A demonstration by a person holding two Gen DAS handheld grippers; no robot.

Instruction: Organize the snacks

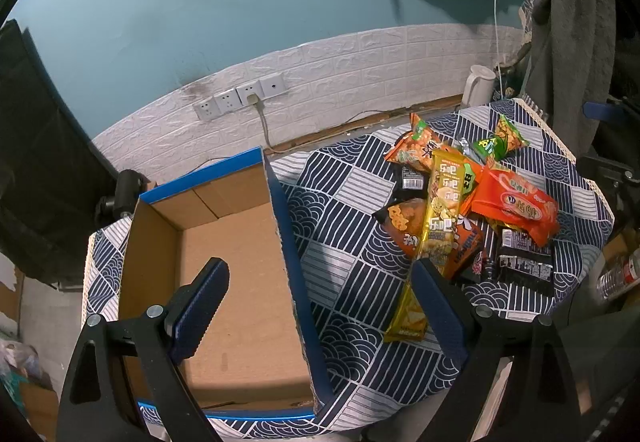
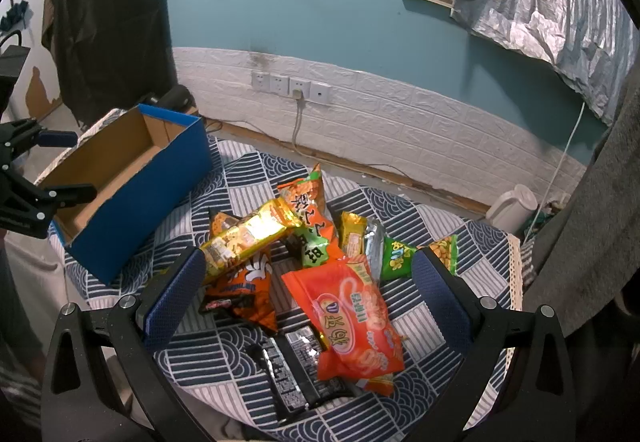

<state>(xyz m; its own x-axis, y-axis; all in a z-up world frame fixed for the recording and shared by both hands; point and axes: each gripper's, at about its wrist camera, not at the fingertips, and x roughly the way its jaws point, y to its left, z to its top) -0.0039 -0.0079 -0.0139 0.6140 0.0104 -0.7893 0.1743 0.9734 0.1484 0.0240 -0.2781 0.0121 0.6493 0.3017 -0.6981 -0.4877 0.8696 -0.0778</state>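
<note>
Left wrist view: the left gripper (image 1: 320, 302), jaws apart and holding nothing, hovers over the box (image 1: 224, 242), which has nothing in it. Right wrist view: the right gripper (image 2: 308, 290), jaws apart, hangs above the snack pile (image 2: 316, 270) on the worktop (image 2: 460, 234). Sorting looks unstarted; next, I judge, close on the orange packet (image 2: 356, 314).

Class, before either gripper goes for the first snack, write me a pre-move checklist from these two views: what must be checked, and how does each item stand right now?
1. Cardboard box open at the top with room inside: ok, no snacks visible in it.
2. Left gripper open and free: ok, nothing between its fingers.
3. Right gripper open and free: ok, above the snack pile.
4. A snack on top and free to lift: ok, the orange packet lies over the black packets.
5. Long yellow packet free to lift: cannot tell, it rests across others.
6. Path from pile to box over the patterned cloth: ok, nothing stands between.
</note>
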